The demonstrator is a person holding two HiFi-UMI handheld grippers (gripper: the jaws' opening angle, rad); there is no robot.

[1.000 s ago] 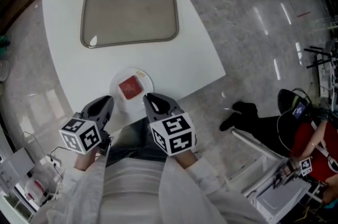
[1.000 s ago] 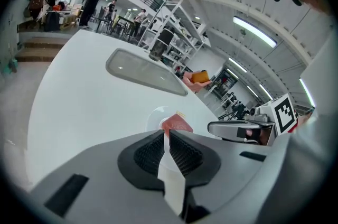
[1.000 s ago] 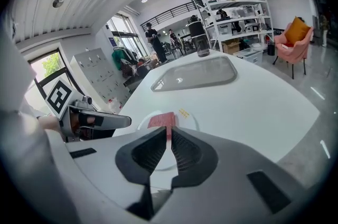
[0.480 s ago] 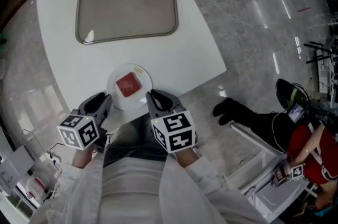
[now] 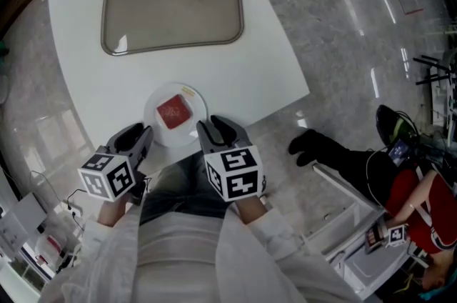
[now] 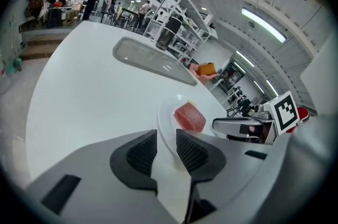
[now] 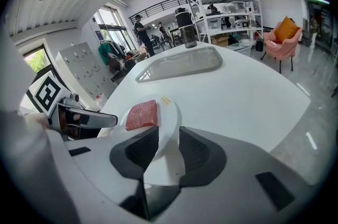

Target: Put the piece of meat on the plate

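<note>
1. The right gripper [image 7: 168,136] is released. Its jaws have just been opening and stand apart, and nothing is pressed between the pads. Only the near rim of the plate [image 7: 169,112] is seen through the gap.
2. The left gripper [image 6: 166,139] is likewise held open and empty, with the plate's edge seen beyond its parted jaws.
3. In the head view both grippers are found at the lower centre of the frame, one at the plate's lower left and one at its lower right, close to the rim. Whether either touches the rim cannot be told.
4. The piece of meat [image 5: 175,113] is seen lying flat on the middle of the plate, apart from both grippers.
5. The plate is set near the lower edge of the white table [image 5: 235,76]. A grey tray [image 5: 171,5] lies empty in the upper left of the frame, well apart from the plate.
6. The meat is judged to be a light, soft slab, probably moist and somewhat slippery, so it would be expected to sag or slide if pinched at a corner. If it must be taken again, hold is best taken low across two opposite flat sides, with gentle pressure.
7. With the meat on the plate, the task is judged to be done.
</note>
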